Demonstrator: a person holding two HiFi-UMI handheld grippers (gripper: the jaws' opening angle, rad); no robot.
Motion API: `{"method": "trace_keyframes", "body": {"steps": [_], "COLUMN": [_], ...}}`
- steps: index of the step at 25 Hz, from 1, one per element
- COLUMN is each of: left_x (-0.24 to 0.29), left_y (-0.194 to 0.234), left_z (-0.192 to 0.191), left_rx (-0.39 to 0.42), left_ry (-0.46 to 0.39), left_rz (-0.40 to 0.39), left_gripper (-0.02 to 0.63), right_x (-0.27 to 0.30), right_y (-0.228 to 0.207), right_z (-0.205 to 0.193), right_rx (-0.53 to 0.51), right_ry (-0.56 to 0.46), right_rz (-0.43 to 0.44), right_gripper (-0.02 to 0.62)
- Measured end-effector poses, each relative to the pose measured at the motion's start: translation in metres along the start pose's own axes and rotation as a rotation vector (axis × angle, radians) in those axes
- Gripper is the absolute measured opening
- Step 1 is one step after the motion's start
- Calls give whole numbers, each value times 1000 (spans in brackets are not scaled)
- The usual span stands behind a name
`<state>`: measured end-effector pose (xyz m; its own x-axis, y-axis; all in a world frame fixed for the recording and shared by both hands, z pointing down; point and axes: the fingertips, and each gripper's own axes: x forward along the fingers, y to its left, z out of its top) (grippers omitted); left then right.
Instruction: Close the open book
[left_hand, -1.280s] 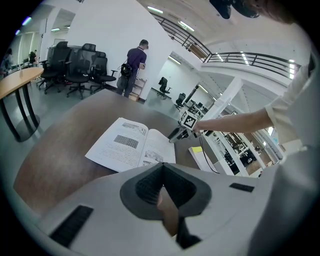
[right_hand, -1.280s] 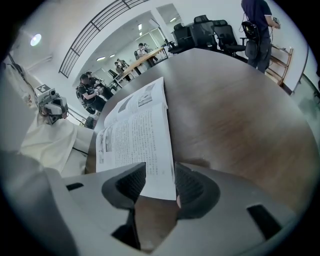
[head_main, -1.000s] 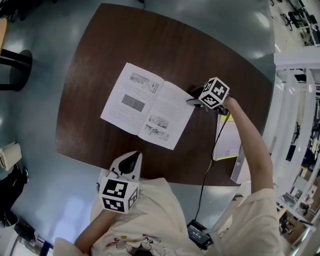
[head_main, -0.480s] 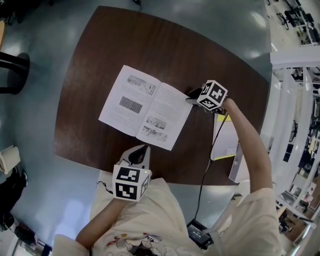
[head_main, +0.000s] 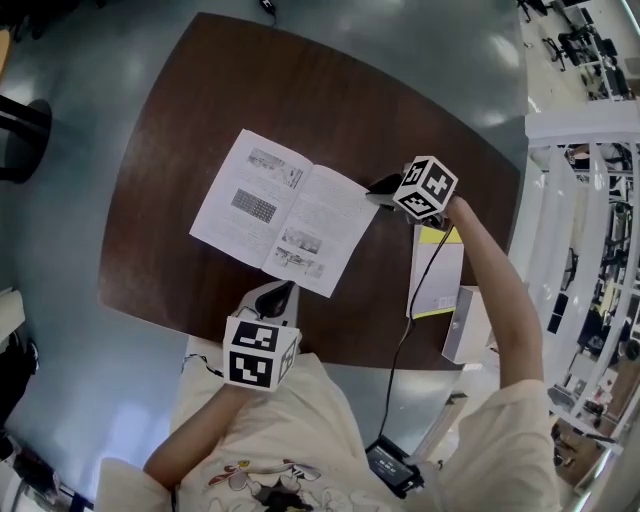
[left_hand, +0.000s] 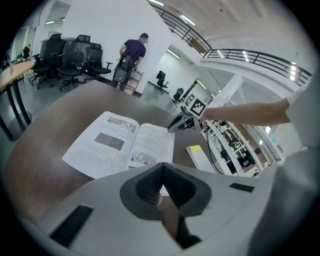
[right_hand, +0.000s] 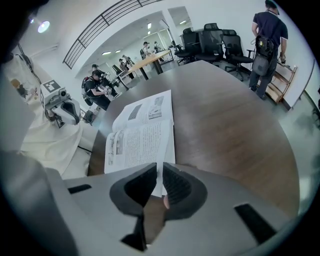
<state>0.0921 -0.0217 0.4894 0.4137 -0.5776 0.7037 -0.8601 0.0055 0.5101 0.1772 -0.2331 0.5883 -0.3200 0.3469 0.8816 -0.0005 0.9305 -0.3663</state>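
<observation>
The table (head_main: 330, 90) is showing dark wood grain under a soft sheen. The open book (head_main: 285, 215) is showing matt white printed paper. The floor (head_main: 80, 150) is gleaming, smooth and glossy, mirroring lights.

Table (head_main: 330, 100): book (head_main: 285, 212) lies open on it. Right gripper (head_main: 380, 189) at book's right edge, page between its jaws. Left gripper (head_main: 275, 298) before book's near edge. Notepad (head_main: 437, 272) right of right gripper.

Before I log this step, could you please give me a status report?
Left gripper shut, empty, short of the open book. Right gripper: jaws have just been closing on its right page edge. Pages bare; yellow-topped booklet lies apart.
</observation>
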Motion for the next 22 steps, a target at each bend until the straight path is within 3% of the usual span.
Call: {"method": "trace_keyframes", "body": {"steps": [11,17,22], "left_x": [-9,-18,-22], "left_y": [3,6,12], "left_z": [14,23,29], "left_rx": [-37,-41,-22], "left_ry": [-69,-105,-140], "left_rz": [-26,-46,-51], "left_gripper": [6,6,6], "right_x": [-27,-35,-29], "right_y": [14,16,18], "right_z": [45,70,101], "right_rx": [-23,68,83], "right_ry": [62,164,200], "right_rz": [22,31,51], "right_gripper": [41,38,38]}}
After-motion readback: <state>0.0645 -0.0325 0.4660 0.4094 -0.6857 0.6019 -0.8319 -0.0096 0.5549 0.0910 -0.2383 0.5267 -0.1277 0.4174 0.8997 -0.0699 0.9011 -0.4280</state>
